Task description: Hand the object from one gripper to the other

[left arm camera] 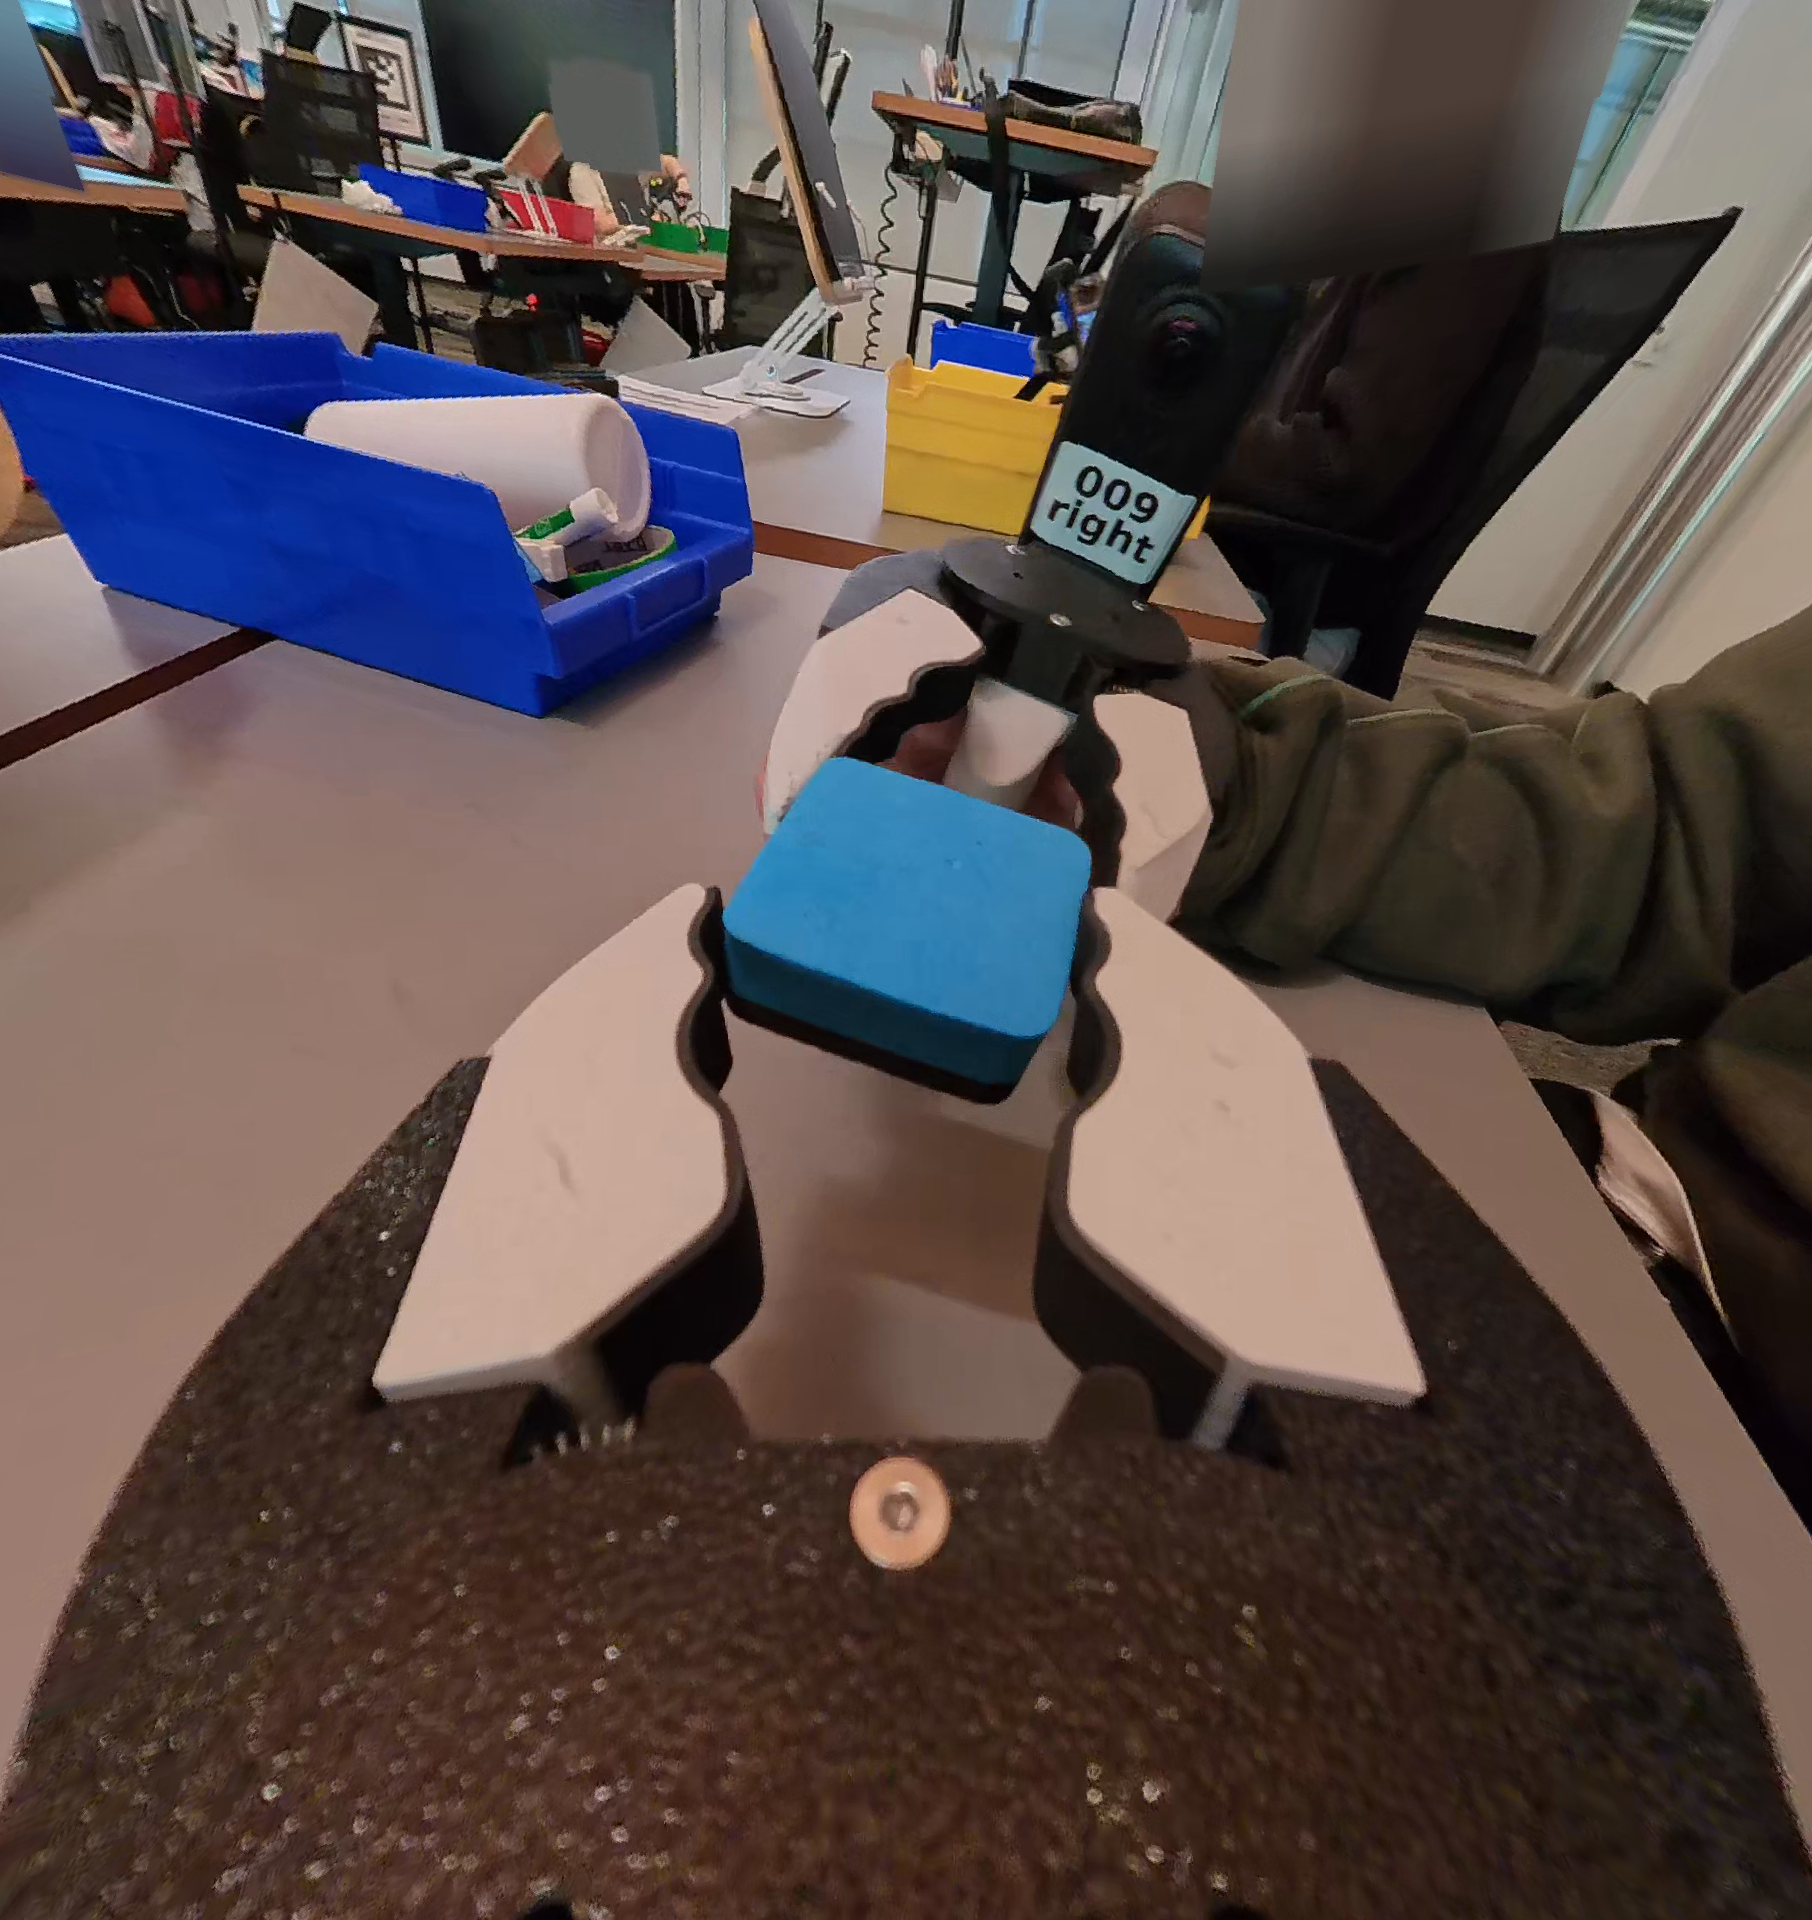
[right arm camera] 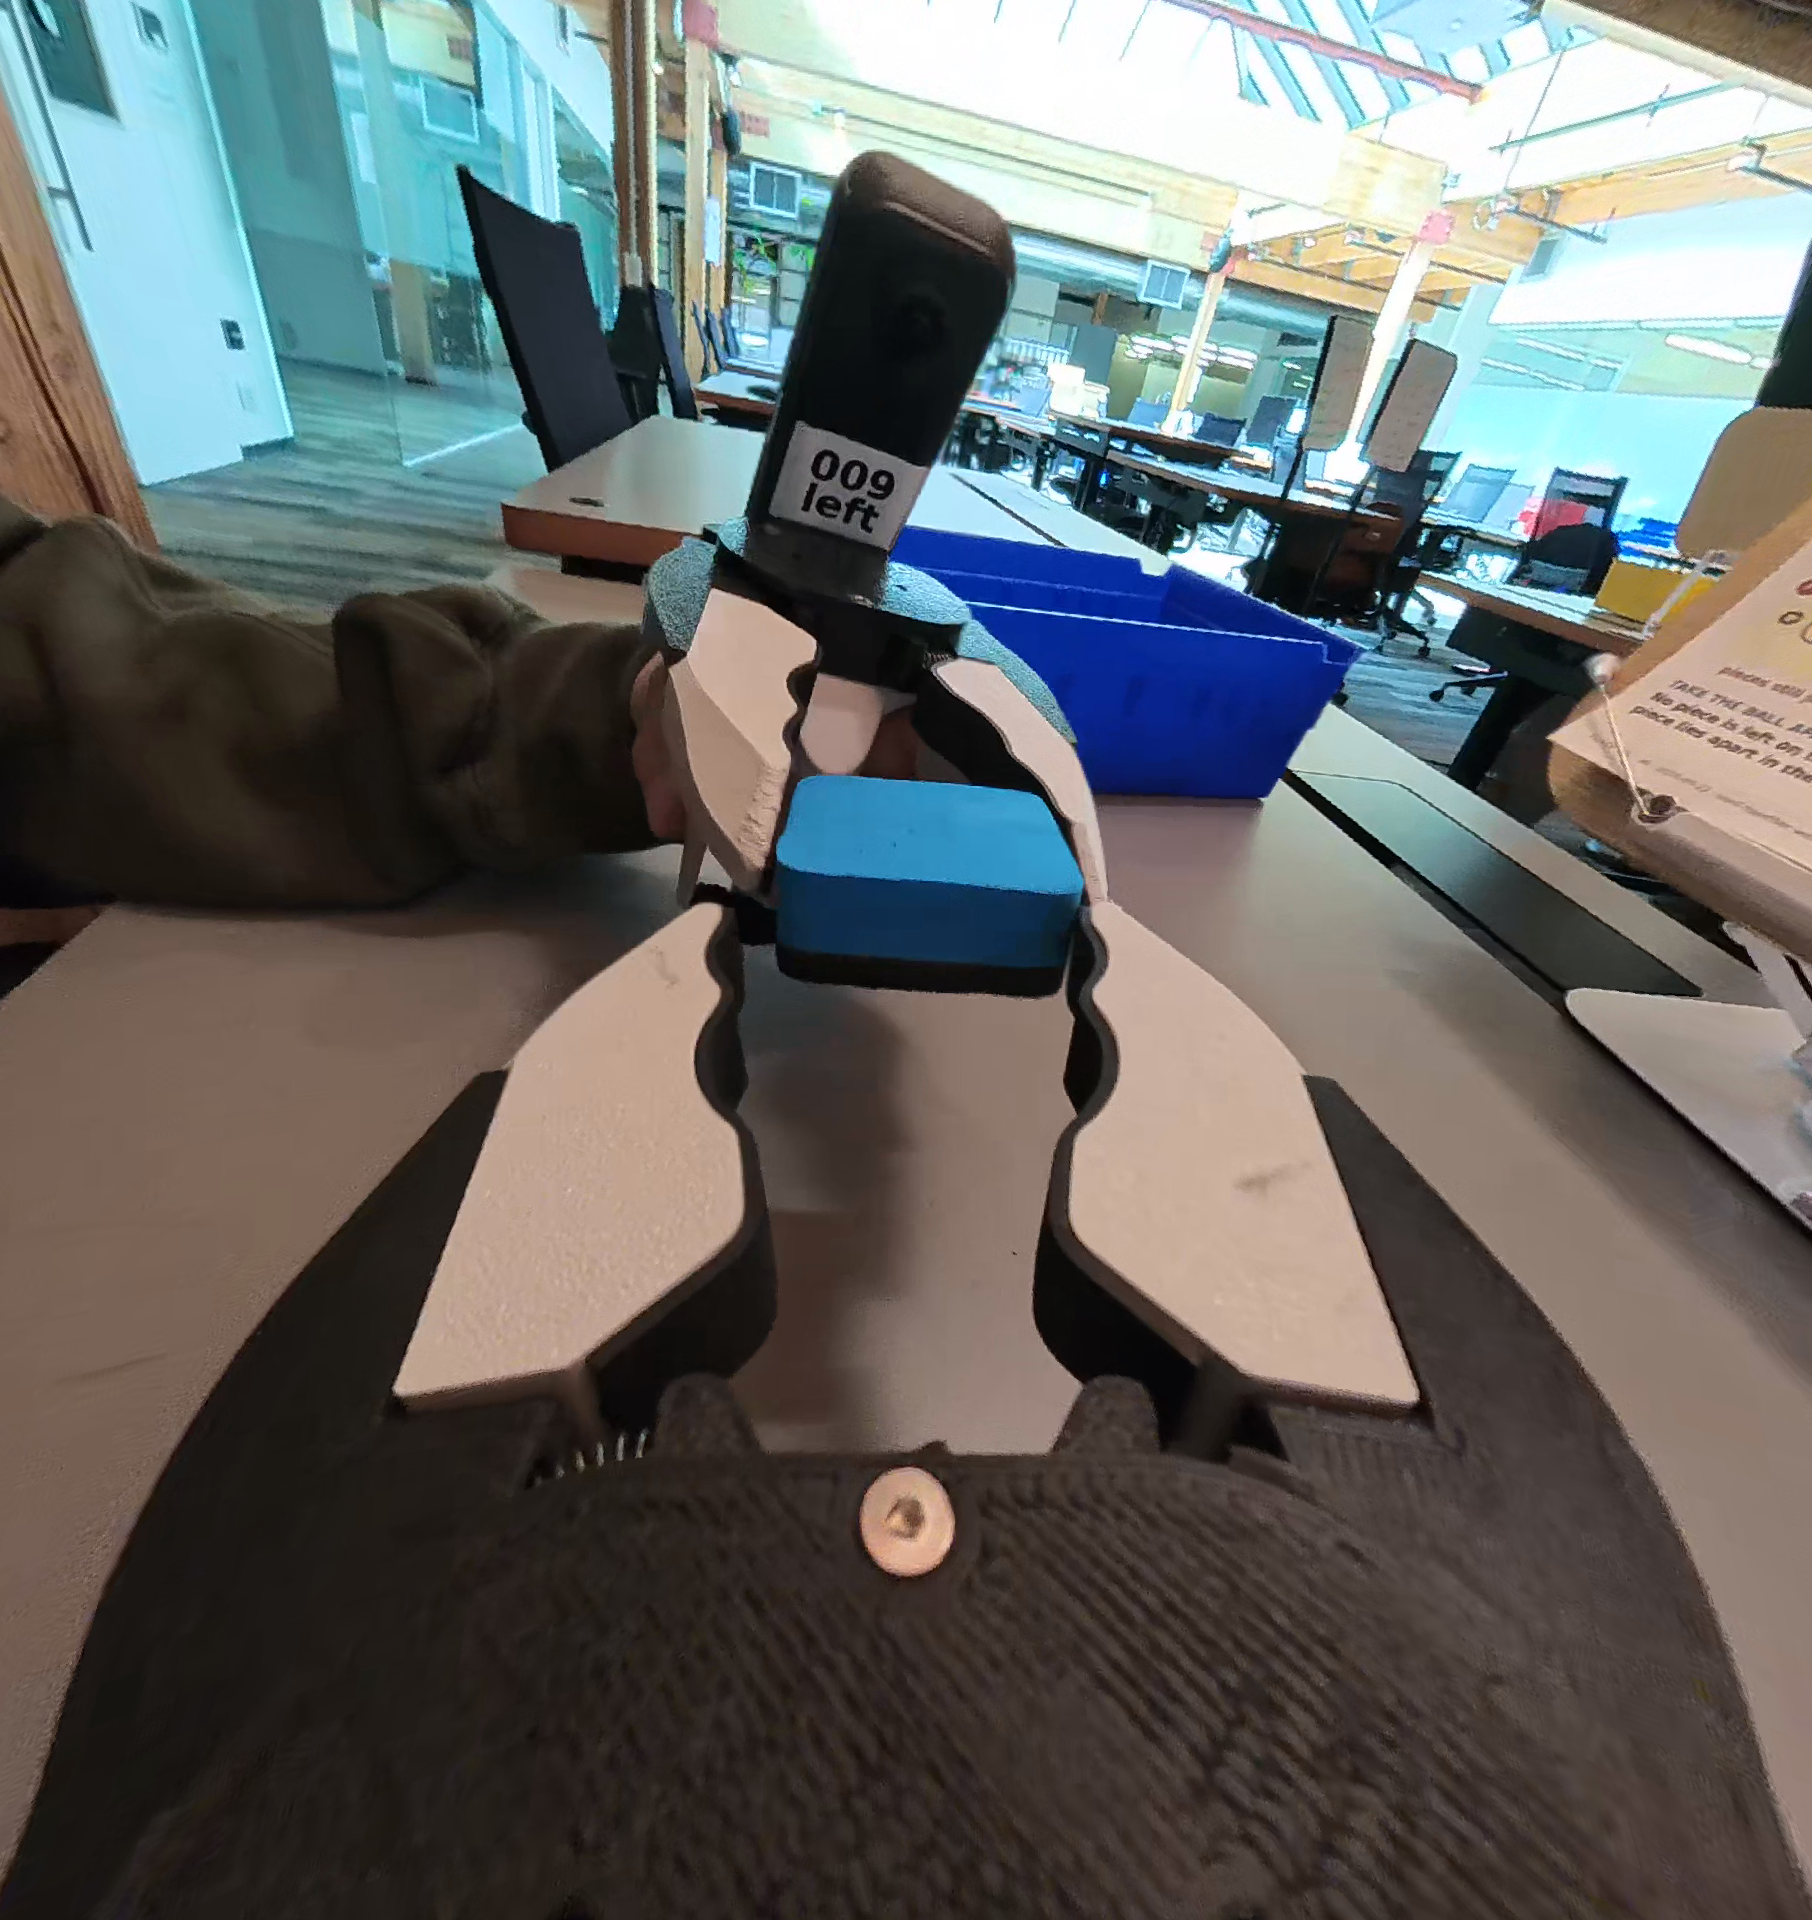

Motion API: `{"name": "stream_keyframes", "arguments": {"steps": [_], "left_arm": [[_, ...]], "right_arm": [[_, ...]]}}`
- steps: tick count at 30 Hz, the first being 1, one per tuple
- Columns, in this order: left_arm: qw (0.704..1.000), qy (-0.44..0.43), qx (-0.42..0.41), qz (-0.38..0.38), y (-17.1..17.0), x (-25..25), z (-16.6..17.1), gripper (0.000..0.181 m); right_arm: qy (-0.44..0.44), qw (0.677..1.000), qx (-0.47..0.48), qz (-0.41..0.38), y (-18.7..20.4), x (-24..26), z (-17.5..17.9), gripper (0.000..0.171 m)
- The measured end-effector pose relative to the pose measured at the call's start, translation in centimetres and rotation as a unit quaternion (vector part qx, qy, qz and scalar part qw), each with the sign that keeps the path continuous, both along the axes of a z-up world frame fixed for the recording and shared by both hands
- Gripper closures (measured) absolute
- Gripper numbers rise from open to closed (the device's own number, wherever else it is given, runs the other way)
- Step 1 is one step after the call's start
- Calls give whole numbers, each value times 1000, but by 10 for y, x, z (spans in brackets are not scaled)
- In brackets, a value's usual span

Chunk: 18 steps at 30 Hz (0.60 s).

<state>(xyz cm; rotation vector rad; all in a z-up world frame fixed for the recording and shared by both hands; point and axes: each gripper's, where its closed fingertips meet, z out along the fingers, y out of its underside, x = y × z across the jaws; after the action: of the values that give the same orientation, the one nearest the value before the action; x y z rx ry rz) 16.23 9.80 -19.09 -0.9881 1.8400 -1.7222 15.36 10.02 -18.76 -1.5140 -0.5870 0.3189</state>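
Observation:
A blue foam eraser (left arm camera: 907, 940) with a black underside is held in the air above the grey table (left arm camera: 362, 831). My left gripper (left arm camera: 902, 920) is closed on the eraser's near end, with both fingertips against its sides. My right gripper (left arm camera: 959, 847) faces it from the far side, its fingers at the eraser's other end. In the right wrist view the eraser (right arm camera: 923, 883) sits level between my right gripper's (right arm camera: 907, 940) fingertips, which touch its sides. The left gripper (right arm camera: 907, 862) clasps the far end. Both seem to grip it at once.
A blue bin (left arm camera: 258, 499) holding a white roll (left arm camera: 486, 447) stands on the table at the back left; it also shows in the right wrist view (right arm camera: 1141, 675). A yellow bin (left arm camera: 954, 447) is behind. A stand with a printed sheet (right arm camera: 1712, 748) is on the right. Olive sleeves (left arm camera: 1504, 831) hold the grippers. Only a small space, under 4 cm, lies between the two pairs of fingers.

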Motion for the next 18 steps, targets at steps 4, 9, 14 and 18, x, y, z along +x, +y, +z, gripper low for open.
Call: {"name": "stream_keyframes", "arguments": {"steps": [4,9,14,18], "left_arm": [[1000,5,0,-1,-1,1,-2,118],[1000,-16,-15,17,5,2,6,112],[990,-5,30,140,37,15,15,106],[974,59,61,212,42,27,2,102]], "right_arm": [[-3,1000,-2,-4,1,2,0,117],[-29,999,3,-30,4,7,4,117],[-152,968,26,-196,12,52,6,117],[-262,930,8,-257,20,62,-10,118]]}}
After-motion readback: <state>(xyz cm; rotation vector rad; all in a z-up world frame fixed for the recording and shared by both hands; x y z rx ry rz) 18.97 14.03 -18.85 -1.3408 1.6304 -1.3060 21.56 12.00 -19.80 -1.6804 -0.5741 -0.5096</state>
